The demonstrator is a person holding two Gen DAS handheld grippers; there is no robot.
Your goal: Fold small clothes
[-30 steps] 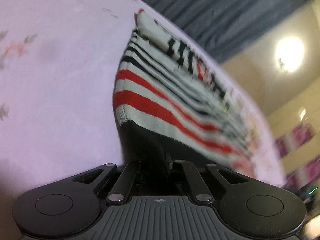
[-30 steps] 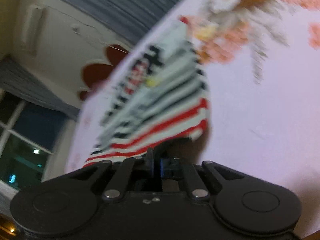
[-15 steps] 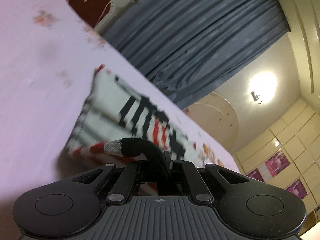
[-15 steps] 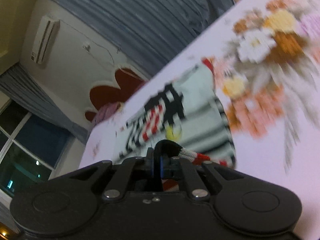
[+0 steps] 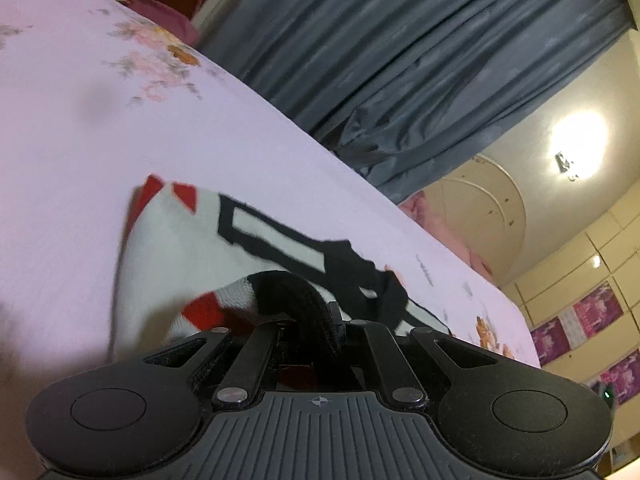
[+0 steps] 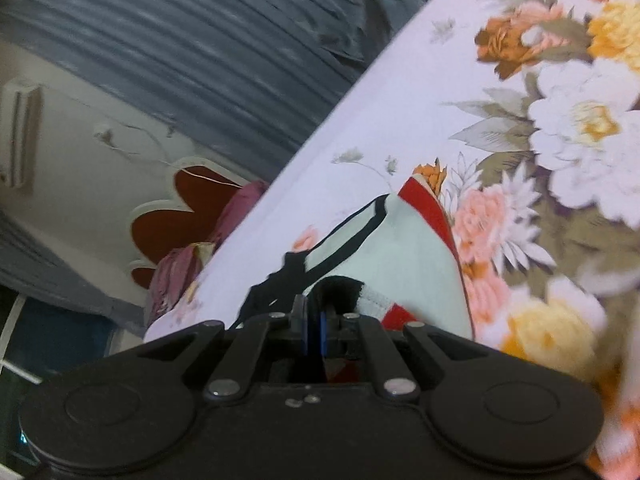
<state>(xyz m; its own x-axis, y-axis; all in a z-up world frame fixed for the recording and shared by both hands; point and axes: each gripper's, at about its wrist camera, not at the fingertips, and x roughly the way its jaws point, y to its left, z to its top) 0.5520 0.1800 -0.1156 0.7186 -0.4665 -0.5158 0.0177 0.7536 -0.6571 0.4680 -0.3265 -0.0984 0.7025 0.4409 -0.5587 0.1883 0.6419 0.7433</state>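
Observation:
A small white garment with black and red stripes and black lettering lies on the floral bed sheet. My left gripper is shut on its black-edged hem, folded over onto the white front. In the right wrist view the same garment shows with a red corner at its far end. My right gripper is shut on the black hem at the other side. Both grippers sit low over the garment.
Grey curtains hang behind the bed. Dark pink pillows lie at the bed's far end. A large flower print covers the sheet to the right of the garment. A ceiling lamp glows at the right.
Both grippers carried the striped hem forward and down over the garment, so the lower half now lies folded onto the upper half. The striped part is now hidden under the fold.

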